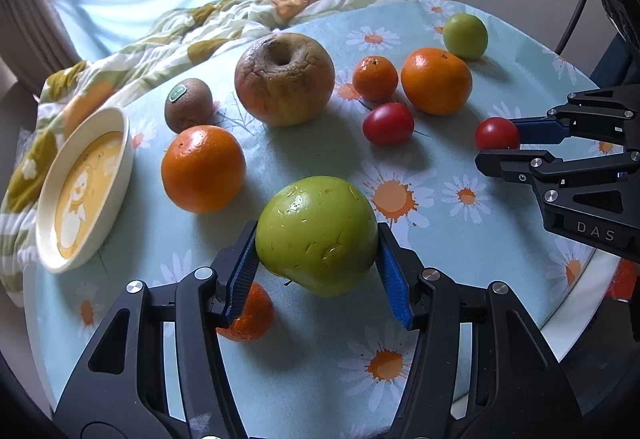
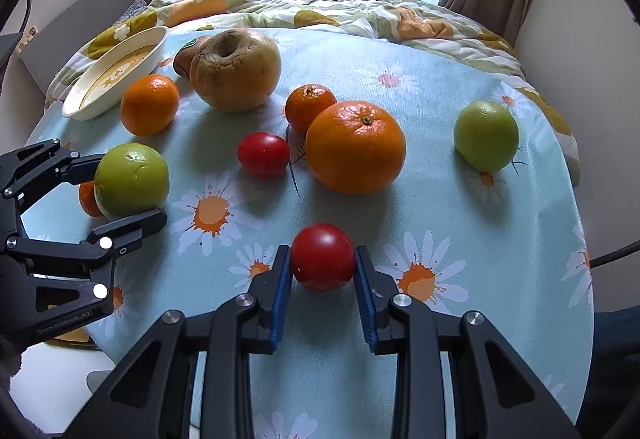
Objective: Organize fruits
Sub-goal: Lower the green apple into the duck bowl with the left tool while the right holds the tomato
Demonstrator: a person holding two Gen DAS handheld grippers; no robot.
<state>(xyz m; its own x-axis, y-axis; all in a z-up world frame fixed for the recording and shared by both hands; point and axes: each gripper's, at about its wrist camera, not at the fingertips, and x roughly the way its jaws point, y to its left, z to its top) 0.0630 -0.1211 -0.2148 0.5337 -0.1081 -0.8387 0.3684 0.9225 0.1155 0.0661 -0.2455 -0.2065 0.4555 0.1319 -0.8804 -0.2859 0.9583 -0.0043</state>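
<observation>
Left gripper (image 1: 317, 239) clamped on a large green apple (image 1: 316, 235), both blue pads against its sides, near the table's front edge. A small tangerine (image 1: 250, 313) sits just beneath and behind it. Right gripper (image 2: 323, 267) narrowed around a red tomato (image 2: 322, 257), pads touching both sides; whether it is lifted off the daisy tablecloth (image 2: 460, 199) I cannot tell. Other fruit scattered on the cloth: wrinkled brown apple (image 1: 284, 79), big orange (image 2: 355, 147), second tomato (image 2: 263, 154). Bowl (image 1: 120, 175) at table's left edge.
</observation>
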